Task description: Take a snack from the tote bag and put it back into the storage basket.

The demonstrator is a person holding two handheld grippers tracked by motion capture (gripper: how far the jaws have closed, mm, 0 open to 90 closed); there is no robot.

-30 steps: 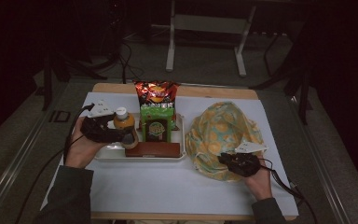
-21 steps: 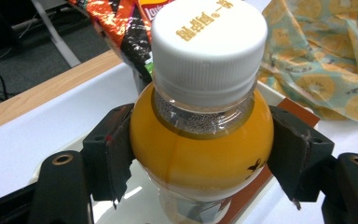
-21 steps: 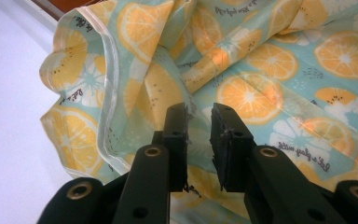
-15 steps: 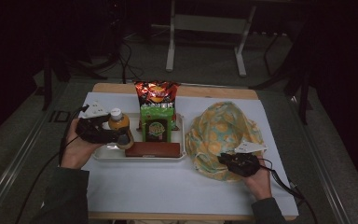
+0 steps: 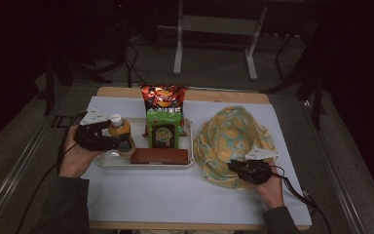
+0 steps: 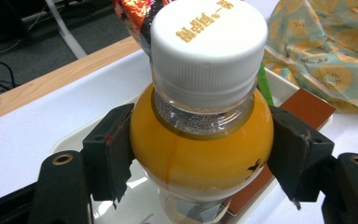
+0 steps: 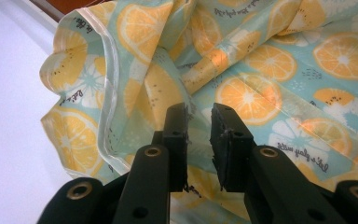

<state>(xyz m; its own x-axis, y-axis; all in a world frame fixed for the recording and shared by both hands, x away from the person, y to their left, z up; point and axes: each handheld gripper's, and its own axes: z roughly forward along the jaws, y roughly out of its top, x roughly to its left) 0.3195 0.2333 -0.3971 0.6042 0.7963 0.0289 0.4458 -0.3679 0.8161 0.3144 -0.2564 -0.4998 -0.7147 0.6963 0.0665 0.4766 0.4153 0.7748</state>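
While the left gripper (image 6: 200, 163) squeezes the orange juice bottle (image 6: 203, 140) between its two jaws, the bottle stands over the left end of the white tray (image 5: 146, 165). The right gripper (image 7: 198, 135) pinches a fold of the fruit-print bag (image 5: 233, 139), its jaws almost shut on the cloth. It looks like the bottle should go into the bag, so the grabbing is done and the carrying is left. A green packet (image 5: 163, 130), a chip bag (image 5: 164, 96) and a brown box (image 5: 158, 156) sit between bottle and bag, right in the way.
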